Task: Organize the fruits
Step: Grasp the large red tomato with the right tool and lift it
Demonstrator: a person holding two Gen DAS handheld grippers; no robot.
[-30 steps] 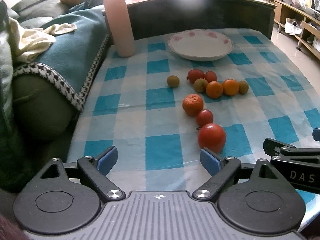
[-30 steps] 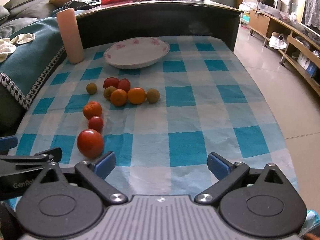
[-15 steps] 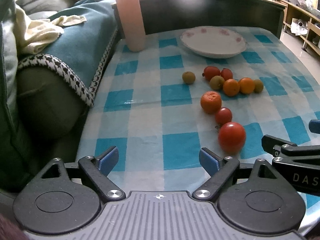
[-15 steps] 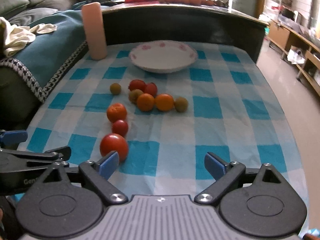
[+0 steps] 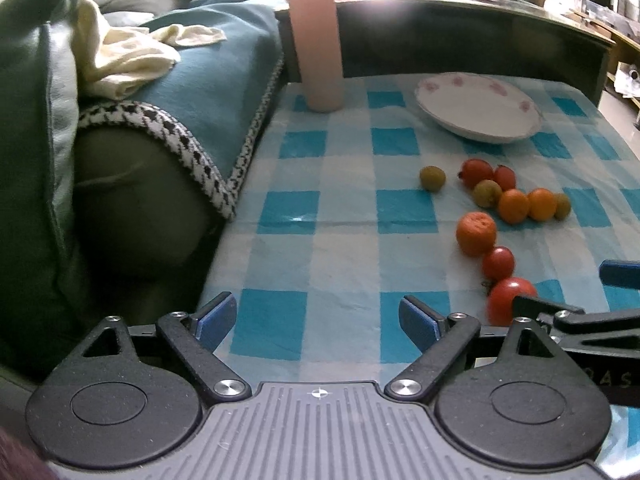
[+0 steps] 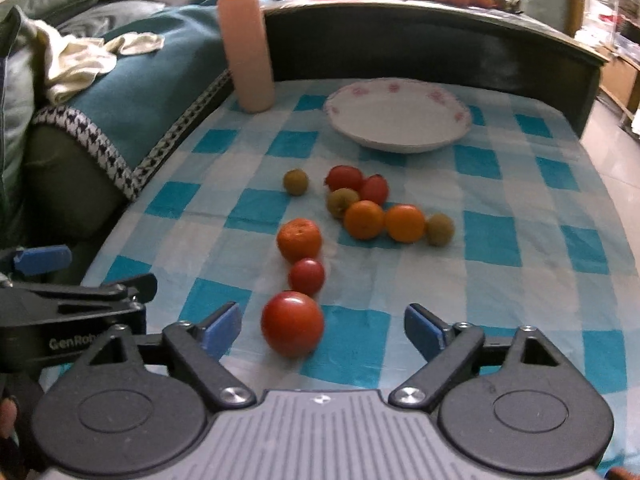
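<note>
With both the right gripper (image 6: 322, 330) and left gripper (image 5: 318, 318) spread wide and holding nothing, the big tomato (image 6: 292, 323), low in the frame between the right fingers, could, I think, roll off the near table edge if nudged.

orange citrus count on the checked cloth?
3: a wrinkled mandarin above the small tomato, and two smooth oranges side by side in the cluster. None seem hidden.

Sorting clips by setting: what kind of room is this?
Probably a home living room: a sofa draped with a teal blanket beside a table under a checked cloth, and a floral plate.
</note>
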